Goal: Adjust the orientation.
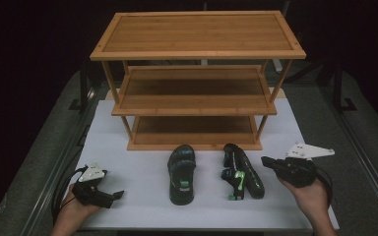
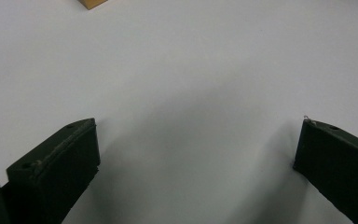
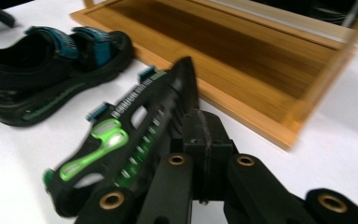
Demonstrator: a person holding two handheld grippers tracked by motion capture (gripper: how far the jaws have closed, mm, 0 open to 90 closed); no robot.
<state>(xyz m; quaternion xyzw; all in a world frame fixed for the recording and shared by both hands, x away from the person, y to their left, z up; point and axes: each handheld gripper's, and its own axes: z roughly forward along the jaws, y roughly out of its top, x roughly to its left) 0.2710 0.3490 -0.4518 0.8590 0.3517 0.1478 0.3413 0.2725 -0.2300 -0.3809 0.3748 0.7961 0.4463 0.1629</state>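
Note:
Two black sandals with green trim lie on the white mat (image 1: pixel 128 162) in front of a wooden rack. The left sandal (image 1: pixel 182 174) (image 3: pixel 42 70) sits sole down. The right sandal (image 1: pixel 241 173) (image 3: pixel 121 140) lies on its side. My right gripper (image 1: pixel 266 161) (image 3: pixel 205 135) is shut with nothing between its jaws, and its tips rest just beside that sandal's sole near the toe end. My left gripper (image 1: pixel 114 192) (image 2: pixel 196 154) hovers low over bare mat at the front left, jaws wide open and empty.
The three-shelf bamboo rack (image 1: pixel 197 105) (image 3: pixel 242 65) stands at the back of the mat; a corner of its base (image 2: pixel 91 3) is visible in the left gripper view. Dark metal rails run along both sides of the table.

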